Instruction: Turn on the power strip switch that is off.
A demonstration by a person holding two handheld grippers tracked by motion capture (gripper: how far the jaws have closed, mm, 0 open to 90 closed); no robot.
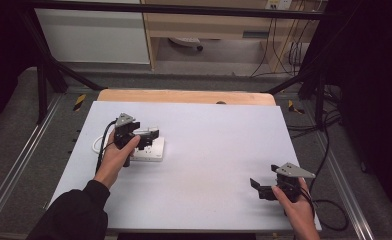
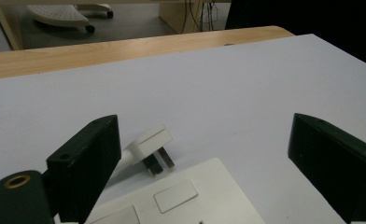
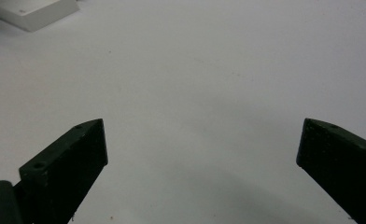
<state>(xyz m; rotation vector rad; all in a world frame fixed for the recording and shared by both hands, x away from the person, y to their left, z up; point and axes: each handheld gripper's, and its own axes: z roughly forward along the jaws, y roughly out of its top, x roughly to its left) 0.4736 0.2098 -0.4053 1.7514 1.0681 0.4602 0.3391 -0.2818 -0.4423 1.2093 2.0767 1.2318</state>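
Observation:
A white socket plate (image 1: 151,152) lies flat on the left part of the white table (image 1: 214,145). In the left gripper view a white plug (image 2: 148,145) with dark pins rests on its side just beyond the plate (image 2: 186,198), its pins toward the plate. Its white cable (image 1: 95,145) loops to the left. My left gripper (image 1: 152,137) hovers open over the plate's far edge, and the plug sits beside its left jaw in the left gripper view (image 2: 204,135). My right gripper (image 1: 257,189) stands open over bare table at the front right, nothing between its jaws (image 3: 202,140).
A wooden strip (image 1: 184,96) borders the table's far edge. Black frame bars and cables run along both sides. A corner of the socket plate (image 3: 31,11) appears at the top left of the right gripper view.

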